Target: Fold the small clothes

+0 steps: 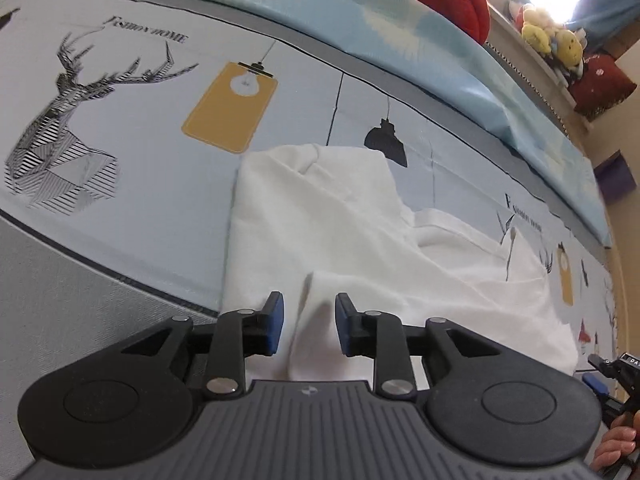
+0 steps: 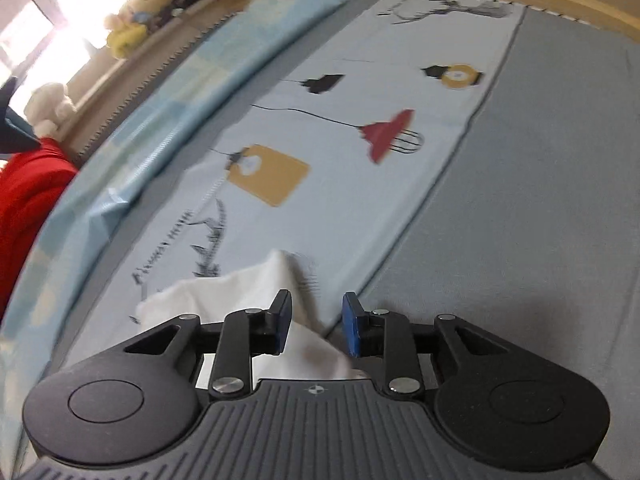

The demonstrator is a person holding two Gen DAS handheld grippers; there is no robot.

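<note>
A garment (image 1: 340, 232) is spread on a printed bedsheet (image 1: 160, 128), which is laid over a bed. A raised fold of the garment is placed between the jaws of the left gripper (image 1: 309, 328), apart from both pads. A corner of the garment (image 2: 248, 292) is positioned between the jaws of the right gripper (image 2: 317, 328), clear of the pads. A folded quilt (image 1: 420, 40) is set behind the sheet. Plush toys (image 1: 552, 38) are arranged on a ledge beyond the quilt.

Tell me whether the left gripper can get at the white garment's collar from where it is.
Probably yes. The left gripper is open over the garment, and the collar lies uncovered ahead, nothing between.
</note>
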